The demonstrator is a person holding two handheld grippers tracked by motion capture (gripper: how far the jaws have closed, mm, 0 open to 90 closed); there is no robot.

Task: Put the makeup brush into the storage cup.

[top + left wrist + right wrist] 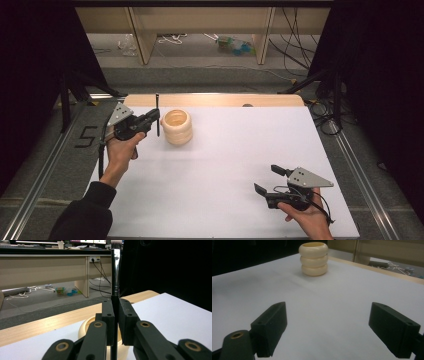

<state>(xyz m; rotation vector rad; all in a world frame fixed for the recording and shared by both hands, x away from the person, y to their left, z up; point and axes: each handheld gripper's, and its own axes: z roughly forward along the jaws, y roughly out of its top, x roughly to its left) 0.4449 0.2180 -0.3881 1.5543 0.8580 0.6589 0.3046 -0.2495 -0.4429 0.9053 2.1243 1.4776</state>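
Upright, a brush (115,277) is standing clamped in the left gripper (150,120), just beside the cup (176,126) at the table's (225,170) far left. Right gripper (267,182) is idling wide open, empty. Risk: brush striking the rim, tipping the cup.

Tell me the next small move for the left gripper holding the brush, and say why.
Probably shift the left gripper sideways toward the cream cup, then lower. It is shut on the brush, held upright with bristles up, just beside the cup's open mouth, not over it. The right gripper rests open, far away.
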